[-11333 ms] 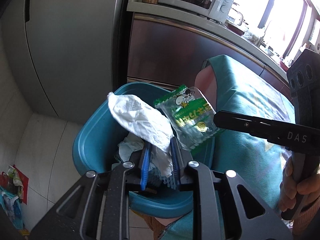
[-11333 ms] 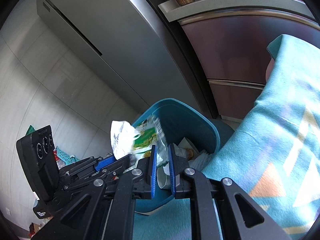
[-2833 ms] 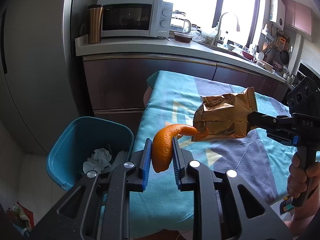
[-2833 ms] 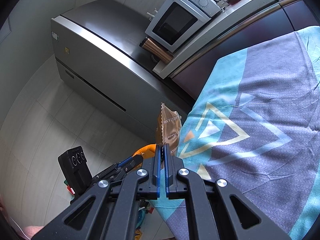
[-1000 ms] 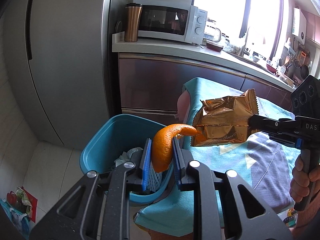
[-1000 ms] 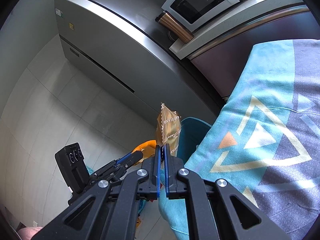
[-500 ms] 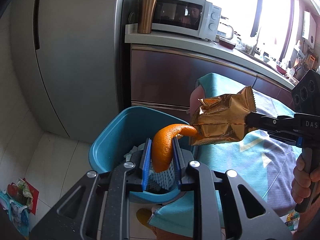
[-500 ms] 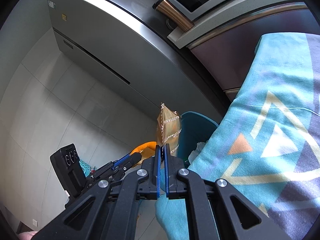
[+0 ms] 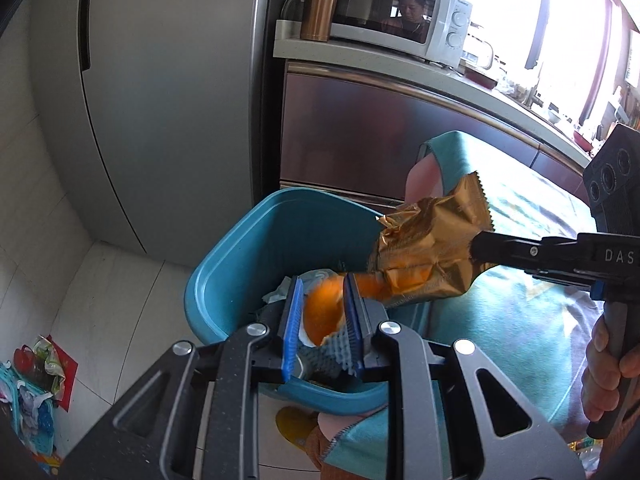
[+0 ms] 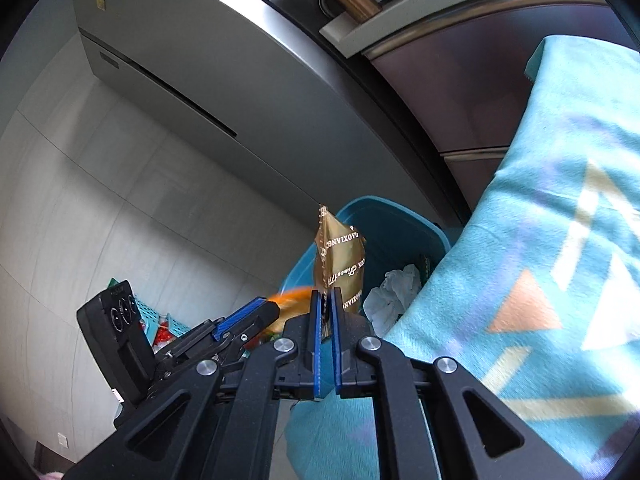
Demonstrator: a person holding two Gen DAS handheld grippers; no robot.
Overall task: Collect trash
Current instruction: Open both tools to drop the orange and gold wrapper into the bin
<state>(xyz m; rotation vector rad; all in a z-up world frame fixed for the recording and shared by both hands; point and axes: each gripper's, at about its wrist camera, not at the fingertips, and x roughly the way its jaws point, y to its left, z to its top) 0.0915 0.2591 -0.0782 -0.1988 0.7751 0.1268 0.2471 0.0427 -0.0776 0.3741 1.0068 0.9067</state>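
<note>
The fridge (image 9: pixel 160 100) rises beyond both tongs, to the left of a steel-fronted worktop (image 9: pixel 400 60) that carries a microwave (image 9: pixel 396 16) and a copper mug (image 9: pixel 322 2). A teal cloth (image 10: pixel 540 280) with triangle patterns covers a surface to the right of the tongs. The blue bin (image 9: pixel 240 268) stands on the floor just below and ahead of both tongs, against the cloth's edge; crumpled white paper (image 10: pixel 394 292) lies inside it. The left tongs (image 9: pixel 320 312) are pinching an orange peel (image 9: pixel 324 312) between their blue pads, and the peel hangs over the bin's opening, blurred. The right tongs (image 10: pixel 326 312), held by a hand (image 9: pixel 612 364) at the right of the left wrist view, are pressed almost together on the serrated end of a gold wrapper (image 9: pixel 432 256). The wrapper sticks out ahead of the right tongs, above the bin's near rim, and its crumpled end touches or overlaps the peel's tip. On the floor far to the left of the left tongs lies a small heap of coloured packets (image 9: pixel 36 376).
</note>
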